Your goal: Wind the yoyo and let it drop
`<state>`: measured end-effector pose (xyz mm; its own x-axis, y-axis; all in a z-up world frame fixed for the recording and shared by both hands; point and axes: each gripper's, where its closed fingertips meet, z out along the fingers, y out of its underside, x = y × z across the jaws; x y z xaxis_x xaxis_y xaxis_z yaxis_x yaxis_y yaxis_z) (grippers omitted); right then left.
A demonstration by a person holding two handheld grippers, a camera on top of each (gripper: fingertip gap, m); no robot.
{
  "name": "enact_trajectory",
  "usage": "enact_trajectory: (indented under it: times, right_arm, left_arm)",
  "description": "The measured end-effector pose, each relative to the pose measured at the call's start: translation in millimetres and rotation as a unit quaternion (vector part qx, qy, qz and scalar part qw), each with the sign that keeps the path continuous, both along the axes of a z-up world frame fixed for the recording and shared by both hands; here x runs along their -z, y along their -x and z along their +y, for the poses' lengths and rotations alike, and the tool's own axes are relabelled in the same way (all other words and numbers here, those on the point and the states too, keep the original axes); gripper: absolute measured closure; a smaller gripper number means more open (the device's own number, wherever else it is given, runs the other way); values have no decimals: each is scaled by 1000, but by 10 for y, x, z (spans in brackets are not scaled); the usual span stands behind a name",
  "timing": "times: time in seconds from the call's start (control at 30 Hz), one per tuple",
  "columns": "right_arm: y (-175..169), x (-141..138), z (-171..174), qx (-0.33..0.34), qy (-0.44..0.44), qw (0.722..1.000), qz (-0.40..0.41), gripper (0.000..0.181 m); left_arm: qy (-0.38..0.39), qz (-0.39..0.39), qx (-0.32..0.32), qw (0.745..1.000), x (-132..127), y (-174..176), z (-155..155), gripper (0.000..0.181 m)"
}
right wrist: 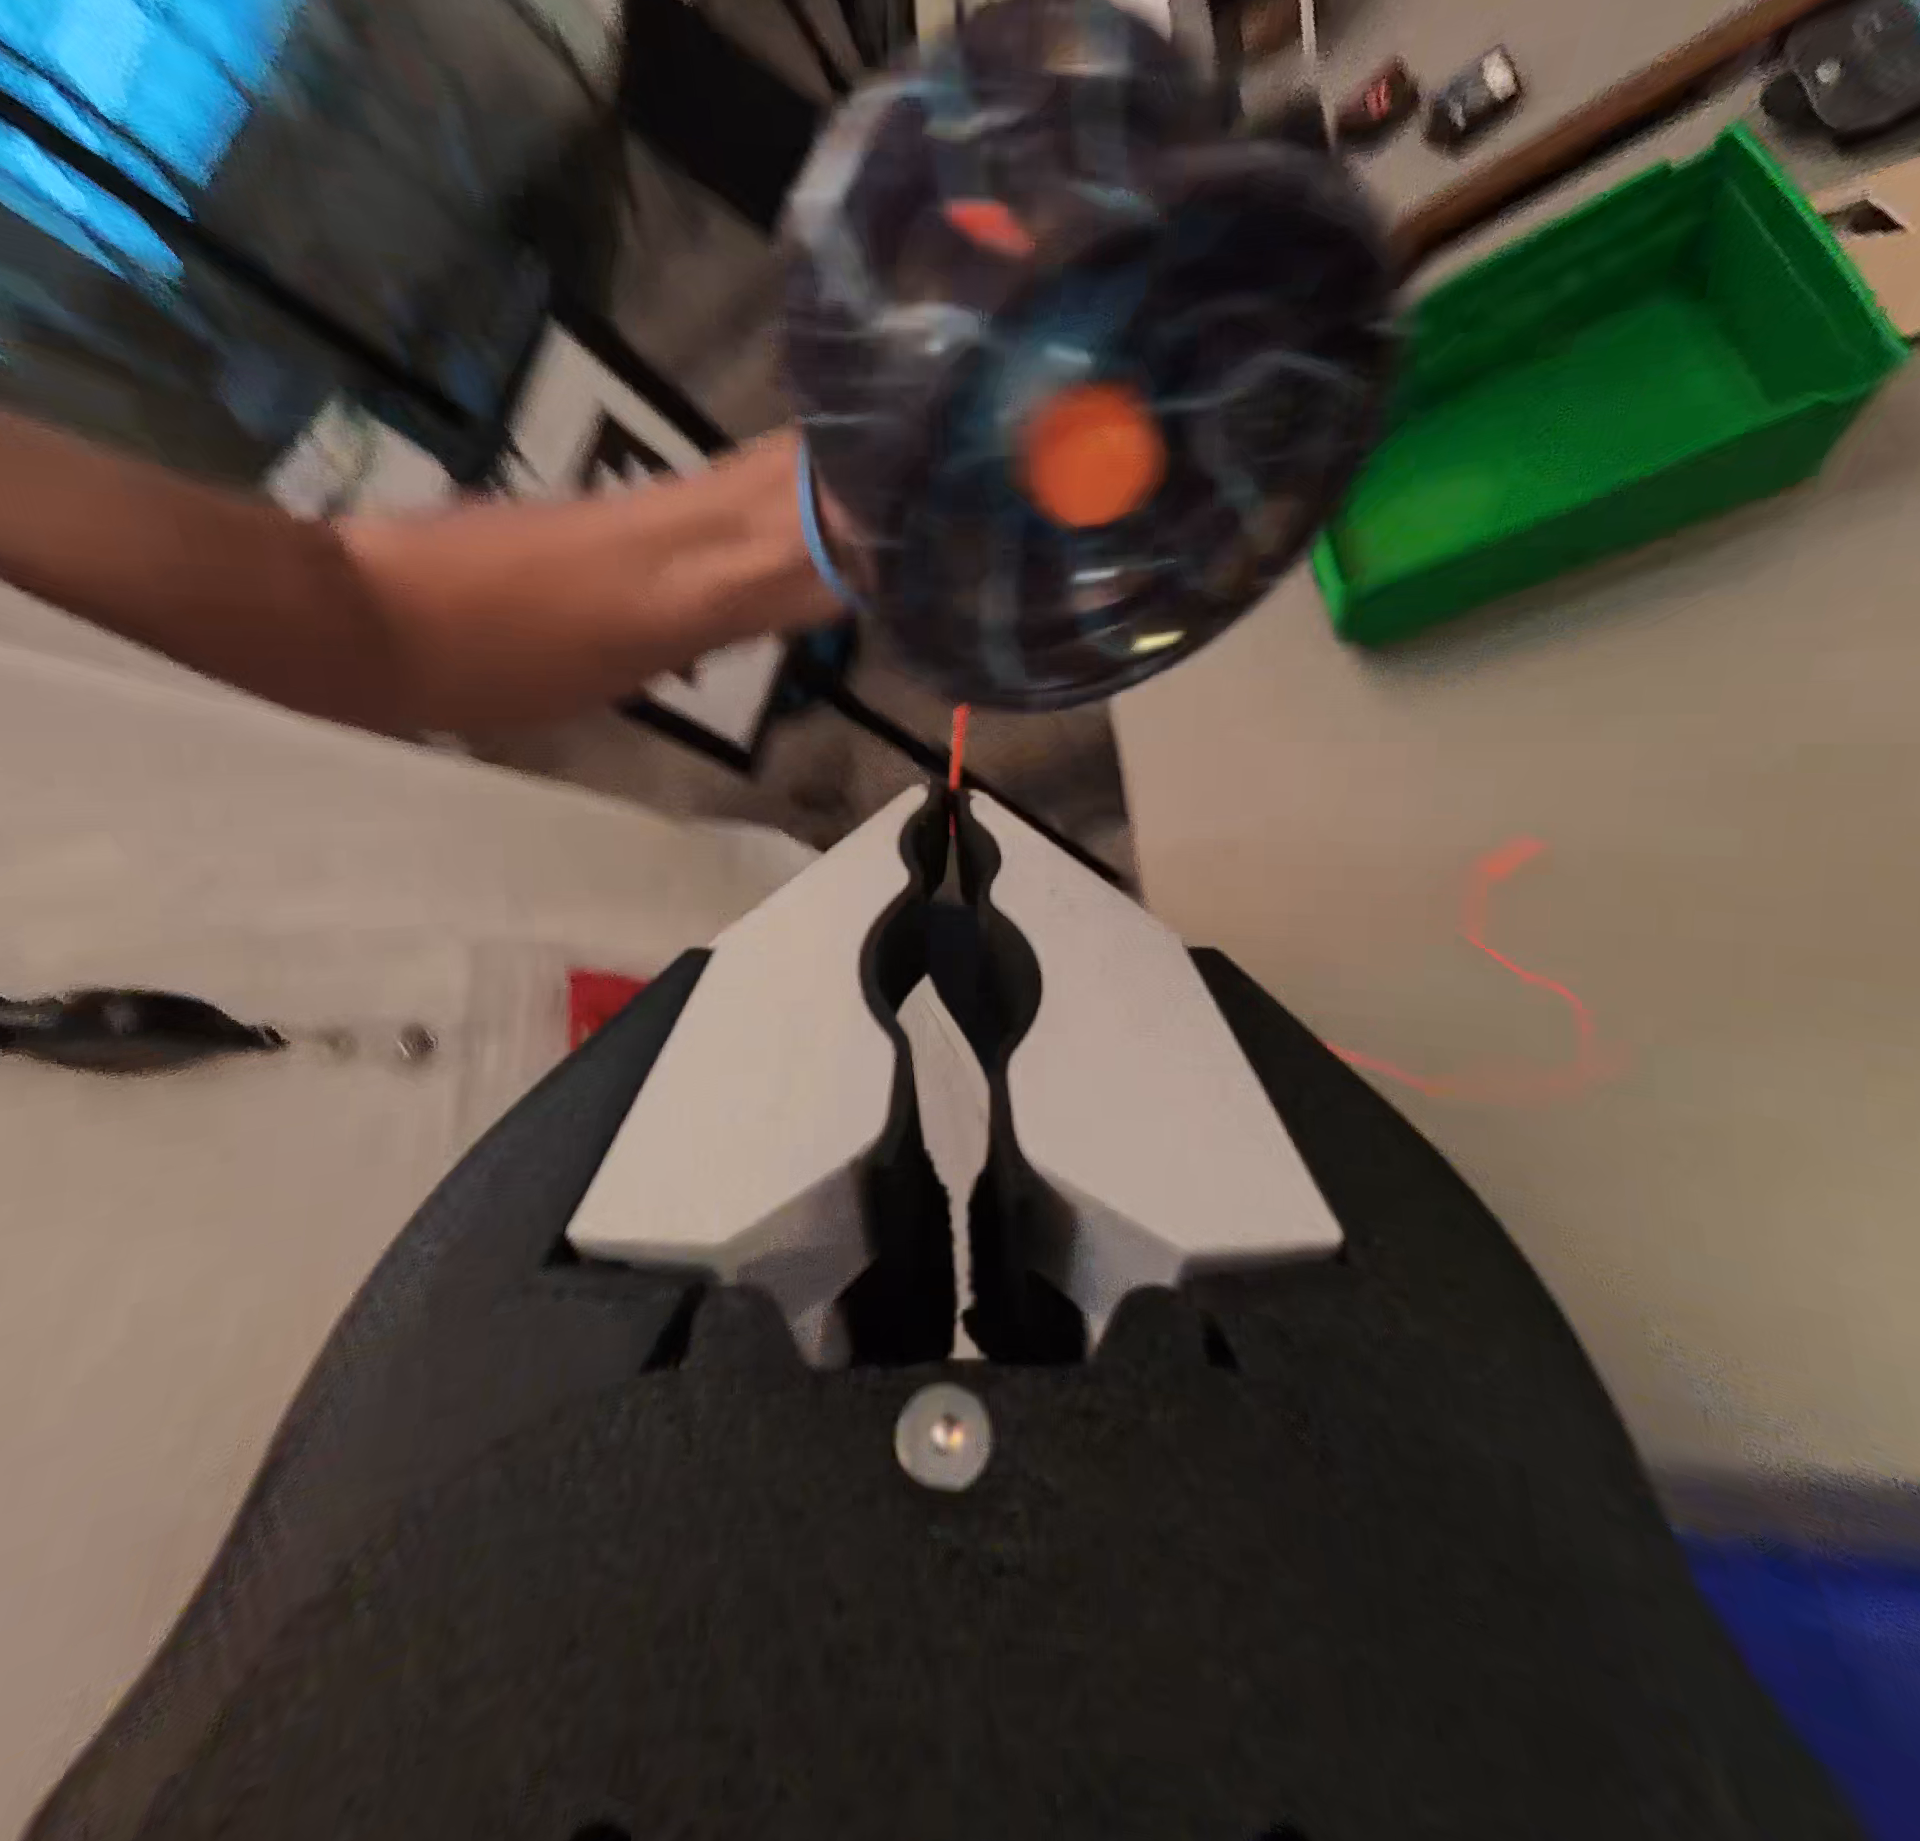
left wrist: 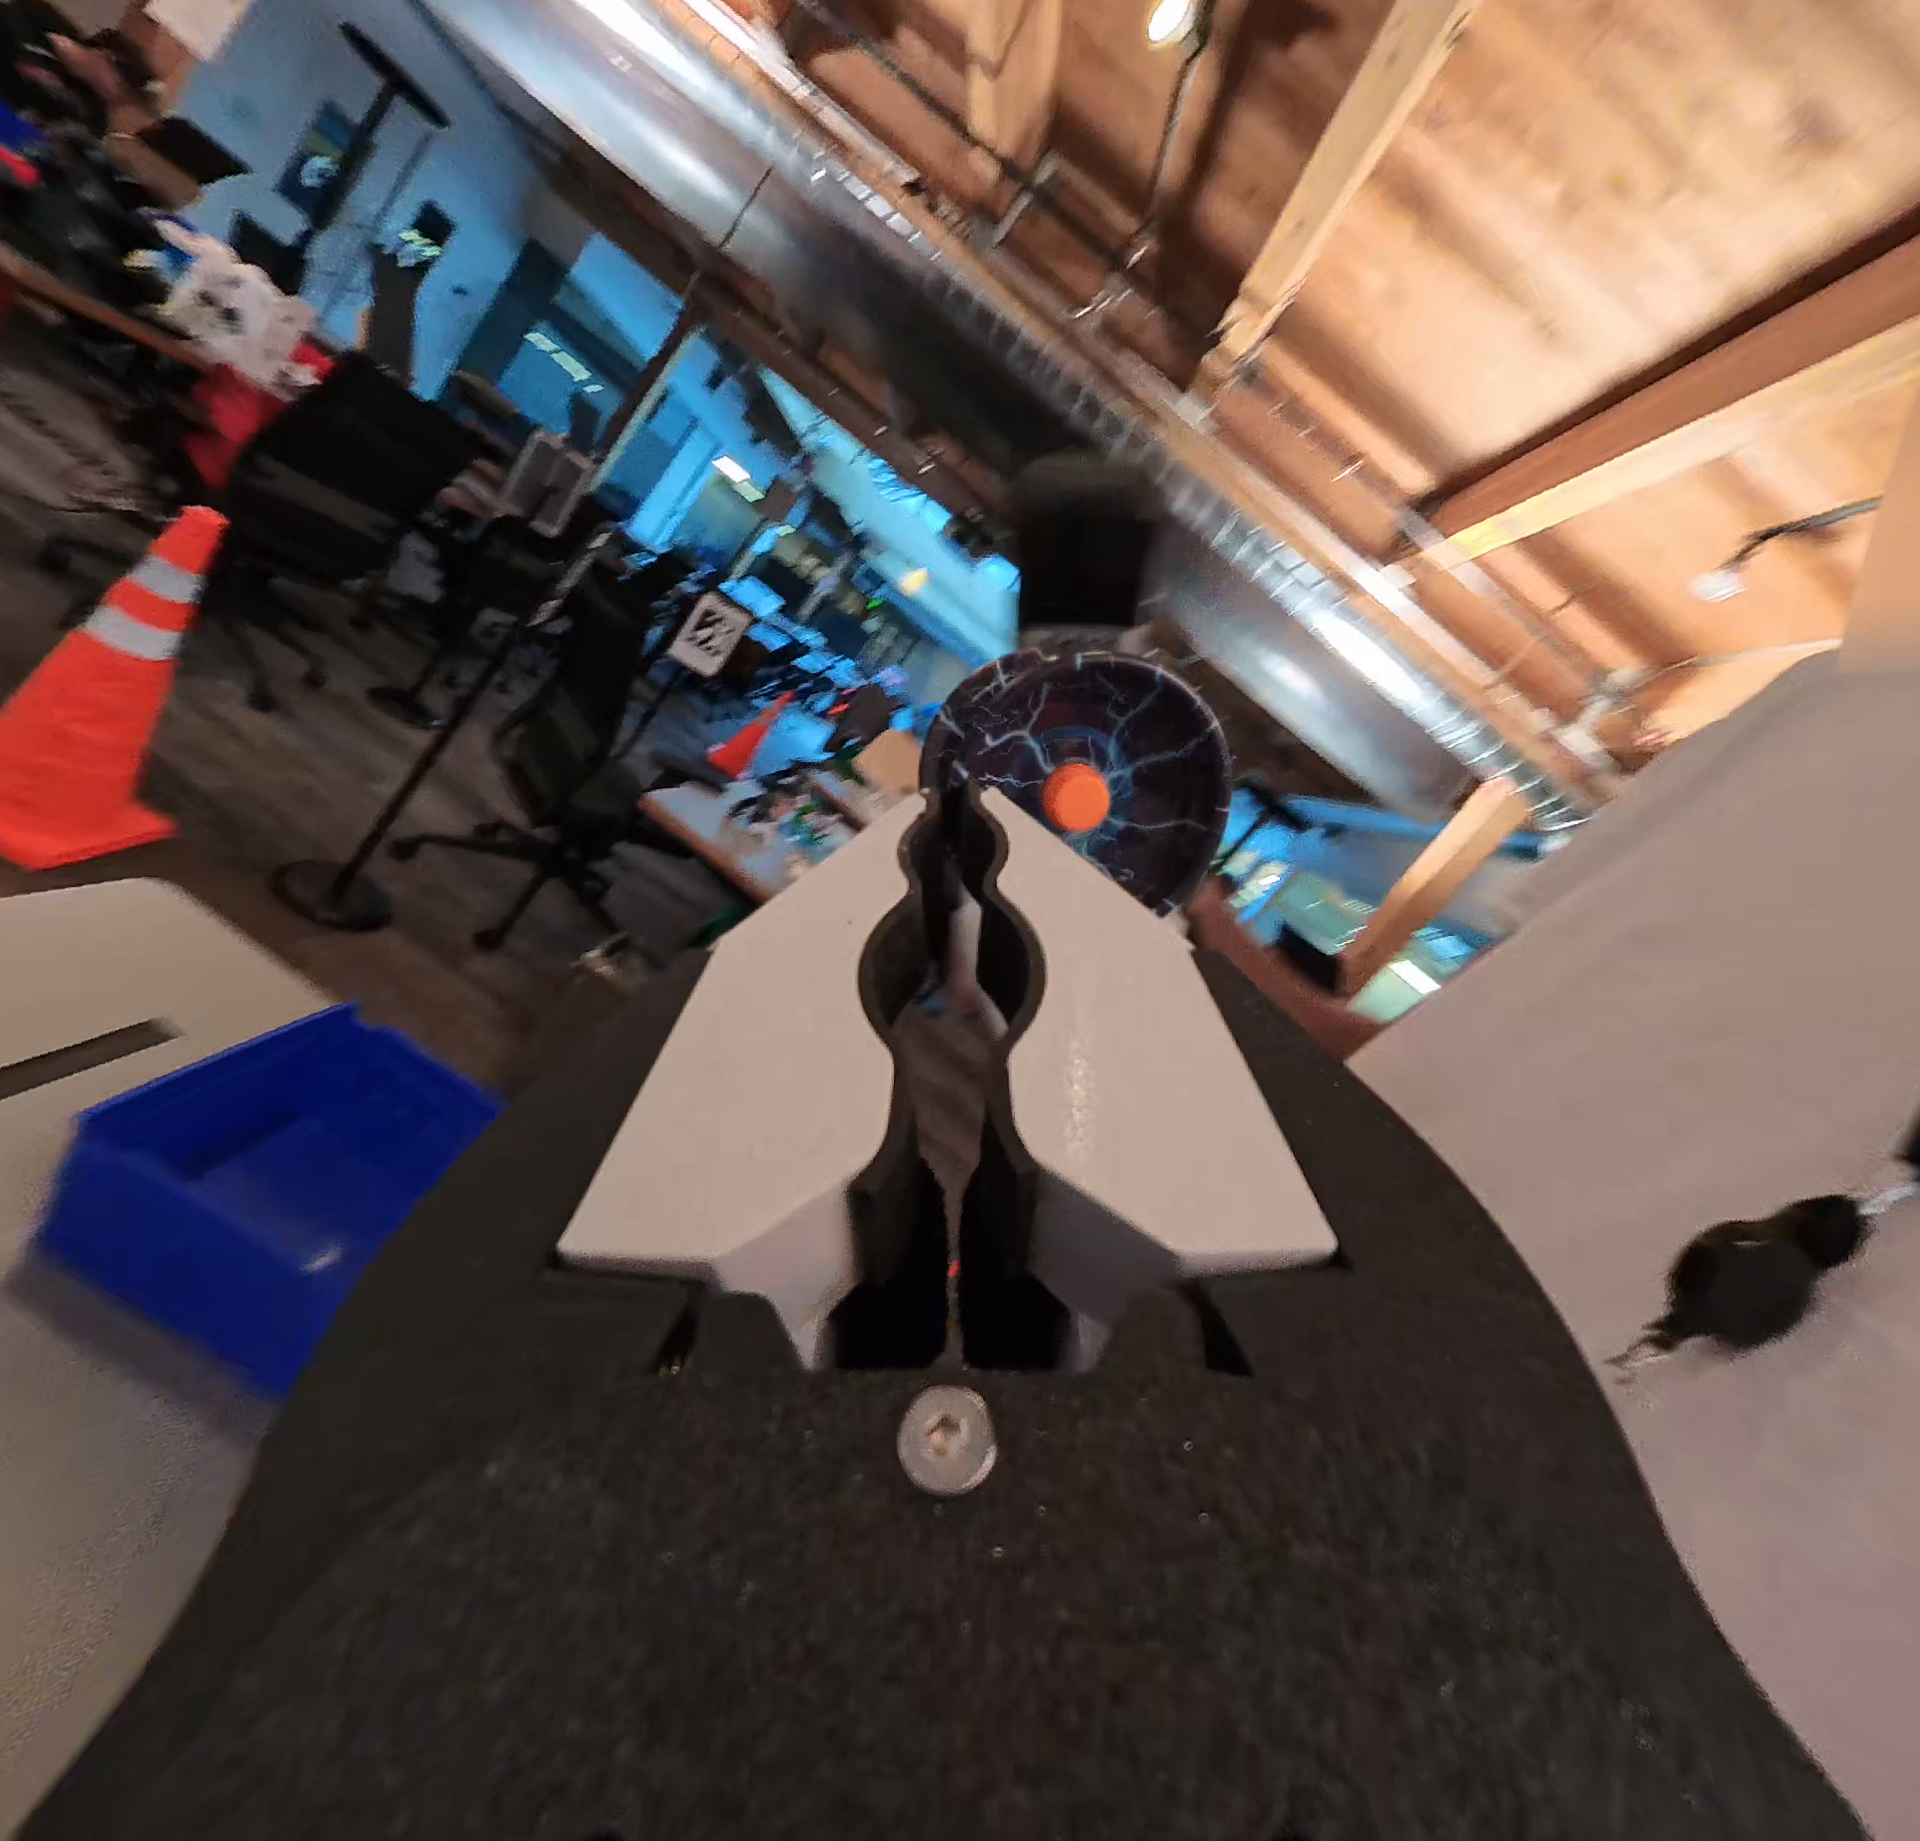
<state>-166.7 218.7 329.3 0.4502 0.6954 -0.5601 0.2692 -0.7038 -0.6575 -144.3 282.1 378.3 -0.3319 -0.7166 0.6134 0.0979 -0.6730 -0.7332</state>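
This is a large open workshop or lab in a converted industrial building. A bare timber ceiling (left wrist: 1558,233) with beams and a long silver duct (left wrist: 831,191) runs overhead. Far off stand cluttered worktables (left wrist: 727,835), black office chairs (left wrist: 582,752) and orange traffic cones (left wrist: 94,700). Near at hand, a blue bin (left wrist: 260,1189) and a green bin (right wrist: 1621,378) sit on a pale table (right wrist: 1455,1272).

No writing, brand or number can be read in either view. In the left wrist view, a small white sign (left wrist: 717,633) on a stand far off carries a bold black mark, too blurred to make out. In the right wrist view, a red label (right wrist: 606,1002) lies on the bench (right wrist: 260,1220), its print smeared beyond reading.
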Motion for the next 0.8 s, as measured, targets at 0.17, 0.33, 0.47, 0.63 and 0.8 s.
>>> enact_trajectory:
  times: [0.17, 0.33, 0.47, 0.63, 0.8]
  right_arm:
    - [27, -80, 195, 30, 17, 984, 174, 181]
    - [-237, -243, 360, 1, -3, 991, 134, 181]
    - [-263, -393, 295, -54, -14, 998, 35, 181]
    - [-252, -287, 143, -54, -23, 992, -114, 181]
    - [-65, -109, 129, 43, 24, 997, -60, 181]
  left_arm:
    - [57, -58, 62, 995, -142, 45, -277, 181]
    - [24, -23, 102, 994, 12, 177, -444, 181]
    - [-78, 95, 99, 987, 356, 160, -505, 181]
    - [-167, 180, 2, 969, 495, 184, -146, 181]
    - [-171, 160, -82, 969, 312, 123, 24, 181]
